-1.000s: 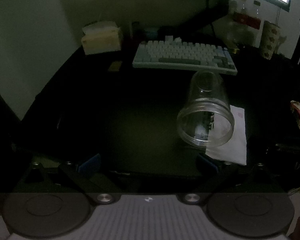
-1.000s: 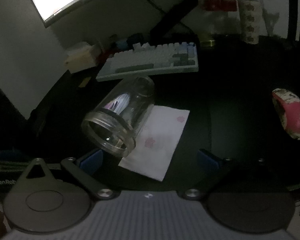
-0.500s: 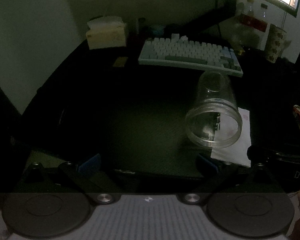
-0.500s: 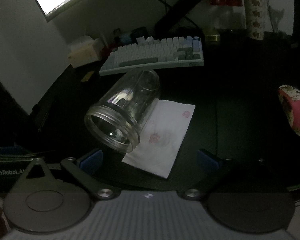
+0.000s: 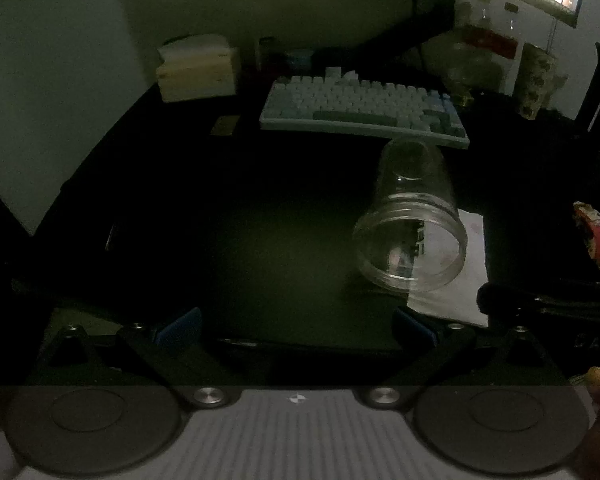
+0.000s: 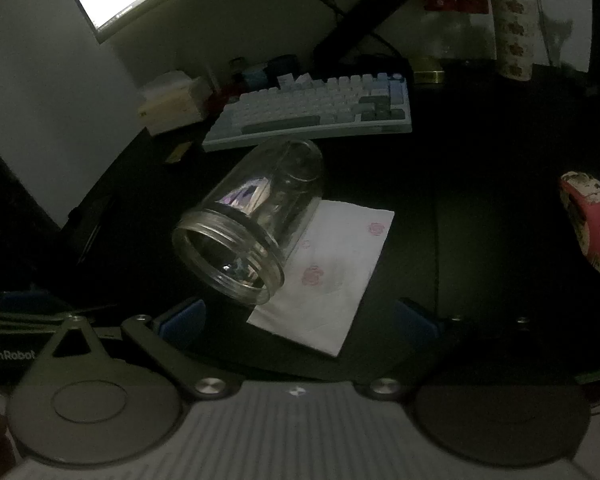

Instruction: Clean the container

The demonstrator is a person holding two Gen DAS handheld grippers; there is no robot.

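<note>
Step in hand: the approach, as I judge it; no wiping has begun and nothing is picked up yet.
Container: a clear glass jar [image 6: 252, 224] lies on its side on the dark counter [image 6: 480, 240], just in front of the keyboard [image 6: 316, 112]. Its open threaded mouth points toward the cameras, its bottom toward the keyboard.
Wiping cloth: a white paper napkin [image 6: 336, 272] with small pink prints lies flat beside the jar; one edge goes under the jar's side.
Left claw: the left claw [image 5: 296, 324] is spread wide and empty, low over the counter, with the jar ahead and to its right.
Right claw: the right claw [image 6: 300, 316] is also spread and holds nothing; the napkin lies between its blue fingers [image 6: 182, 318], the jar mouth near the left one.
Next move: probably one claw must steady the jar, which can roll, while the other pinches the thin napkin from its free edge.
Light: very dim, so dirt inside the jar cannot be seen.
</note>
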